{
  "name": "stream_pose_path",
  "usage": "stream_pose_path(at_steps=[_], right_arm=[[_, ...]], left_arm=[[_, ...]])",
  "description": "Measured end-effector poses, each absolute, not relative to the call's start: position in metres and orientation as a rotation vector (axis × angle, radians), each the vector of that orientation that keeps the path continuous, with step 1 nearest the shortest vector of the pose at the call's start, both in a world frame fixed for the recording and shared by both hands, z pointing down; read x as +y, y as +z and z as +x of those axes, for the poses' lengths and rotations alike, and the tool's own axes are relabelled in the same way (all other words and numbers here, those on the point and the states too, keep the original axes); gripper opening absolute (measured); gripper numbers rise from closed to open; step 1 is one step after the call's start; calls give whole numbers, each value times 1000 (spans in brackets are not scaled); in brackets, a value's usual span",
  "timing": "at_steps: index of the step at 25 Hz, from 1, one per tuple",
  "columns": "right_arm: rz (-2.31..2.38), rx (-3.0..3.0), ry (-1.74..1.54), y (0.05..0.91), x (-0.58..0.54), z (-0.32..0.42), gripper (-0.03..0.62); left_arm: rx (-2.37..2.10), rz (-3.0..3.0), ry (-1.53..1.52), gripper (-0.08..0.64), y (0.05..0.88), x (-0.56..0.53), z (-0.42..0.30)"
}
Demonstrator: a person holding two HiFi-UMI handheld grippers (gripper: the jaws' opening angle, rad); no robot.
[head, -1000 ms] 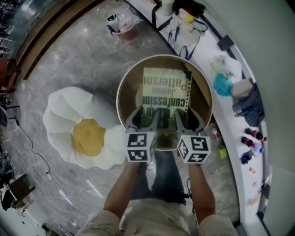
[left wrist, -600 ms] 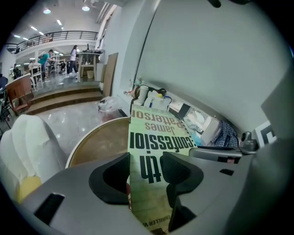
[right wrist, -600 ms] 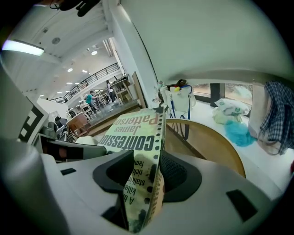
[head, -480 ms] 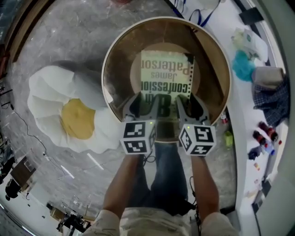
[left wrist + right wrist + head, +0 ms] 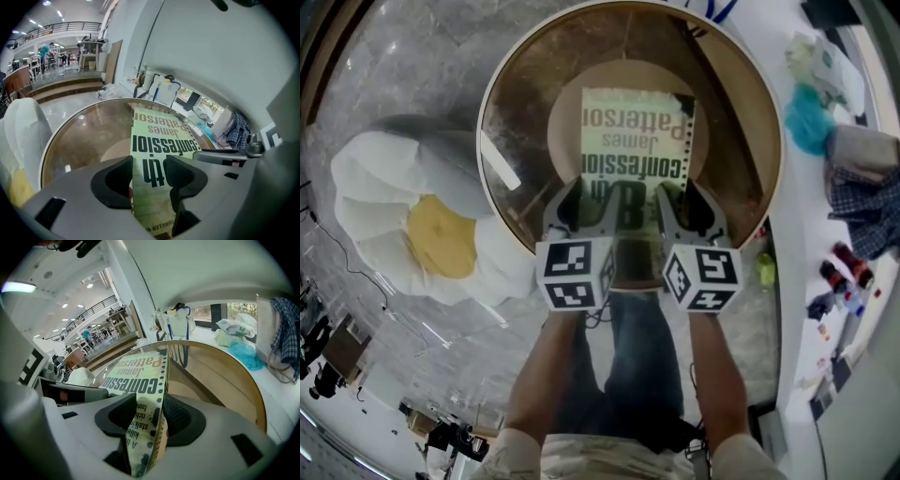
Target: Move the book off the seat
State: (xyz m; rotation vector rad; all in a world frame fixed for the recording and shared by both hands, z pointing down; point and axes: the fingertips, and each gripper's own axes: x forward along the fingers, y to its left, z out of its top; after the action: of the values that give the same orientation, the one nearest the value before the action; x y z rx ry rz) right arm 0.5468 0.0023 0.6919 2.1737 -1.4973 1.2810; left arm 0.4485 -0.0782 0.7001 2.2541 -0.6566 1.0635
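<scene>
Compared with a second ago, the round glass-topped table fills much more of the head view, its pale rim now reaching the top edge. The fried-egg-shaped cushion has slid towards the left edge of the frame. The items at the table's far side that showed at the top of the earlier frame are now out of view. Both grippers sit at nearly the same place in the frame as before, and their hold on the book is unchanged.

The left gripper is clamped on the book's near edge. In its own view the pale green cover runs up between the two dark jaws, which press on it from either side. The right gripper is clamped on the same near edge, further right, with the dotted border of the cover standing edge-on between its jaws.

The book lies centre frame over the table's glass, clear of the cushion at lower left. Whether it touches the glass I cannot tell.

Inside the table's rim, under the glass, lies a lighter round disc. Down the right edge runs a white counter bearing a teal cloth, a plaid cloth and small bottles.
</scene>
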Motion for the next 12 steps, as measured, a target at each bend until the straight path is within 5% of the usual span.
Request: stream_pose_path(at_steps=[12], right_arm=[[2160,-1493,1271,709,6,546,190]], left_arm=[[-664,2245,1049,232,717,-72,447]])
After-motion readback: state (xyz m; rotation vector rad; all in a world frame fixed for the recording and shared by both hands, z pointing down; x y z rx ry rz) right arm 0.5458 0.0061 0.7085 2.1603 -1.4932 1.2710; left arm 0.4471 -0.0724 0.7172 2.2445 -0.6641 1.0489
